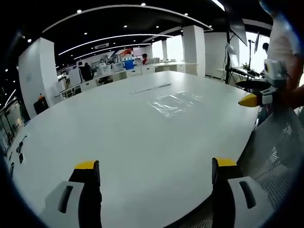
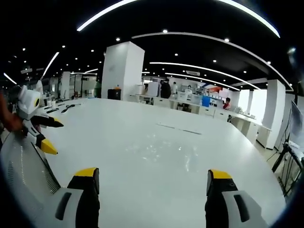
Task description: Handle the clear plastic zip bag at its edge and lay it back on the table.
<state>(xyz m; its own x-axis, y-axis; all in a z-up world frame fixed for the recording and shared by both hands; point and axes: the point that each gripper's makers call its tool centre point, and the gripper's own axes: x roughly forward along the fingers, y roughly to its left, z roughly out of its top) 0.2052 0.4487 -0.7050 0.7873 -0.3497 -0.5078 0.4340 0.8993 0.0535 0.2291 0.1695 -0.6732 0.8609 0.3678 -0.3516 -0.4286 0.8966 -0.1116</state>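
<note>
1. The clear zip bag (image 1: 173, 102) lies flat on the white surface (image 1: 118, 137), well apart from both grippers. It is see-through and shows mostly as glints, so its edge is hard to pick out. A gripper aimed by those glints could close on nothing, or on the middle of the film instead of the edge.

2. The film looks thin and lies tight against the surface (my judgement from how little shadow it casts). Jaws coming down steeply may skid over it or push it along rather than get under the edge, and a pushed bag could wrinkle and fold.

3. A thin strip (image 1: 151, 88) lies just beyond the bag. A sweep that overshoots the bag could drag it along.

4. The left gripper (image 1: 156, 166) hovers over the near rim of the surface, short of the bag, jaws spread wide with nothing between them. It looks straight across toward the bag.

5. The right gripper (image 2: 154, 178) is likewise spread wide and empty, held low over the surface, with the bag (image 2: 166, 154) ahead of it. In the left gripper view it sits off beside the bag at the surface's rim, a person's hand behind it.

6. Both grippers face the bag from different sides. If both reach at once they could tug the film against each other.
</note>
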